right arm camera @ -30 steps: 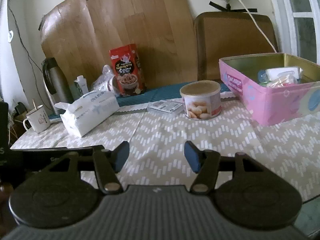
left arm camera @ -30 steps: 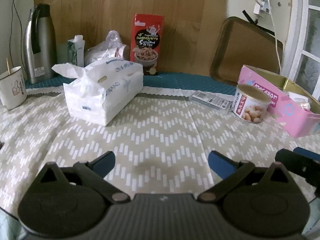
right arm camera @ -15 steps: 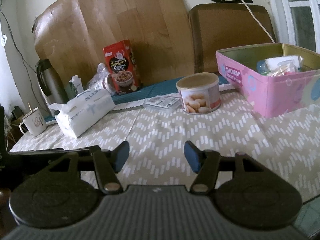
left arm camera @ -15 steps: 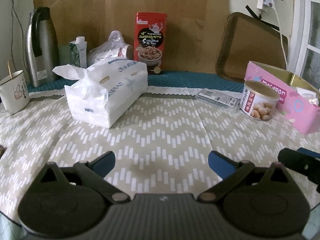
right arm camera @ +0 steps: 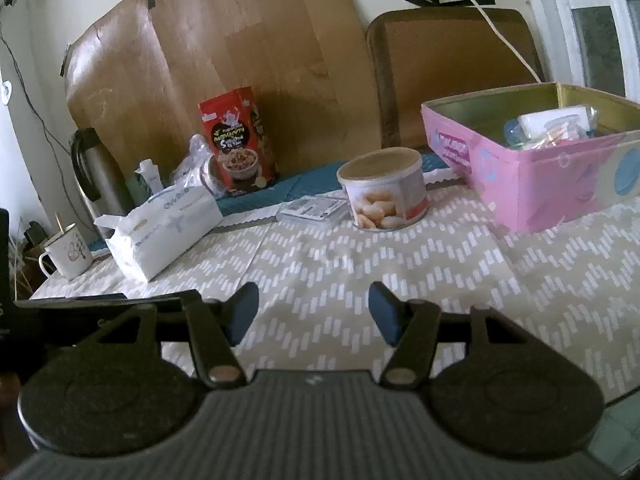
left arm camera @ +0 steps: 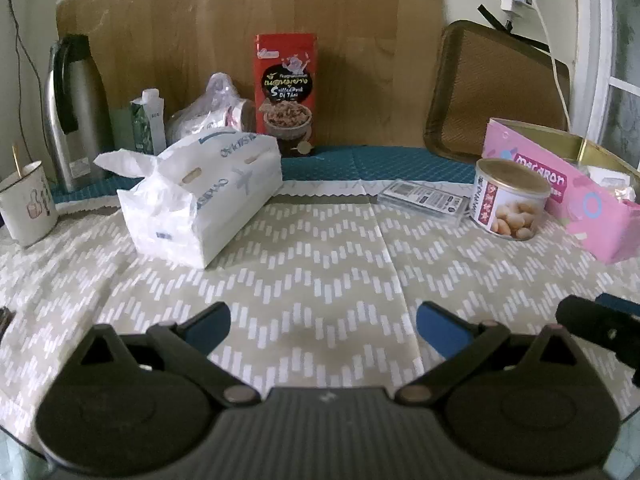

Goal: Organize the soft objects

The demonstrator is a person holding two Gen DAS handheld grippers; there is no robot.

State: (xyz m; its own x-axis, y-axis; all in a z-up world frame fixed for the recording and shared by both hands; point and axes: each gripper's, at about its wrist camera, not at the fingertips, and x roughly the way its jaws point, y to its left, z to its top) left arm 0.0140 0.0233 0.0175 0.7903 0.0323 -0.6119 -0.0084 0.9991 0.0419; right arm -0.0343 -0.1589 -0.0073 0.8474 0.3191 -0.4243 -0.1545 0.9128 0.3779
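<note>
Left gripper: blue-tipped fingers spread wide, nothing between them; they hover over bare patterned cloth at the near side of the tabletop.
Right gripper: fingers parted about halfway, empty, over bare cloth; its black body shows at the right edge of the left wrist view.
Tissue pack: soft white plastic pack with blue print, lying on its side, a tissue sticking out at its left end. It sits ahead and left of the left fingers, well apart from them; in the right wrist view it is far off to the left.
Path to pack: open cloth between the left fingers and the pack, nothing lying across it.
Pink tin: open macaron box at the right of the tabletop, with small packets inside; well apart from the pack.
Round can: peanut picture on its label, lid on, standing just left of the pink tin, ahead of the right fingers.
Flat clear case: lying just beside the can, on its left.
Back row: red snack box upright against a brown board, crumpled plastic bag, small green carton, steel flask.
Mug: white, a stick standing in it, at the far left edge of the tabletop.
</note>
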